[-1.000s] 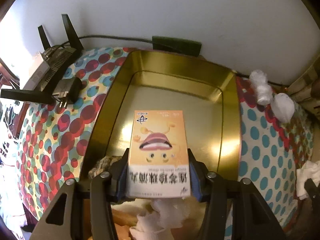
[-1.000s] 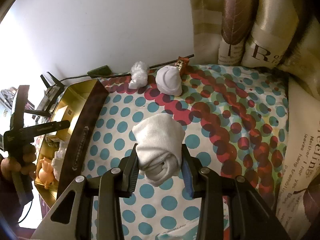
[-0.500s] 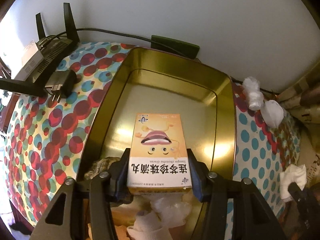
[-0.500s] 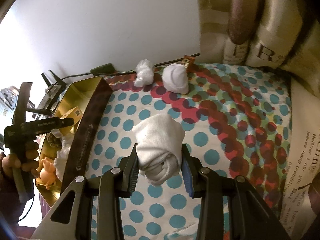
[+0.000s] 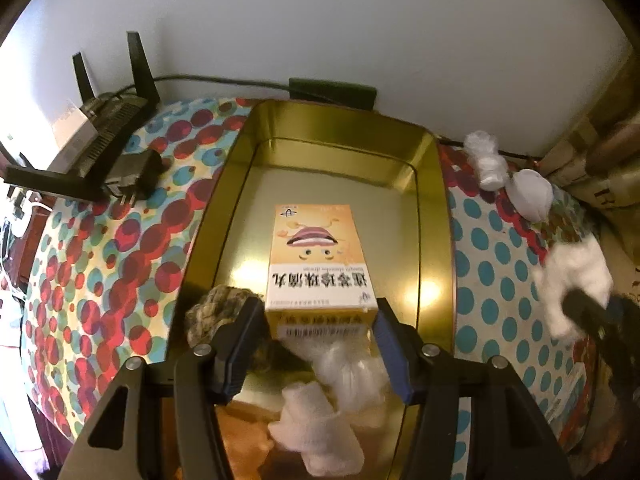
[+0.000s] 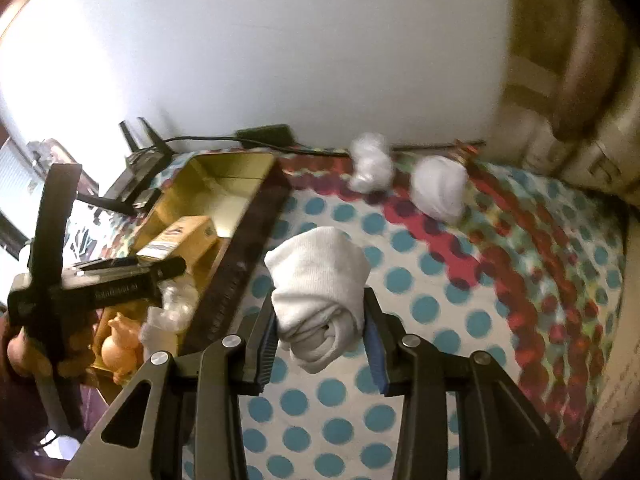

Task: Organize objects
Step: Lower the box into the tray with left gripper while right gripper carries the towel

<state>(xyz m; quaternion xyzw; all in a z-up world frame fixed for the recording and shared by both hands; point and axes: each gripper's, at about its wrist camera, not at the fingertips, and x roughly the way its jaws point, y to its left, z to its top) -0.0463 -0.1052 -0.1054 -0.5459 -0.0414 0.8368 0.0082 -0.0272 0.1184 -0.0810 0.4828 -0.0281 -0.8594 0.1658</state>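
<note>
Box (image 5: 320, 260) sits in the middle of the gold tin (image 5: 434, 216), the left gripper (image 5: 318, 320) closed on its near end. Right gripper (image 6: 320, 332) clamps a rolled sock (image 6: 320, 284) above the dotted cloth (image 6: 440, 308), beside the tin's right edge.

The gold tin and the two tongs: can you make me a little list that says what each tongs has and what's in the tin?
left tongs: around the orange medicine box, over the gold tin; grip unclear
right tongs: shut on a rolled white sock, above the dotted cloth
inside the tin: brown knitted bundle, white socks, clear plastic wad, orange toy pig
on the cloth by the wall: white bundle, plastic wad
left of the tin: black router
</note>
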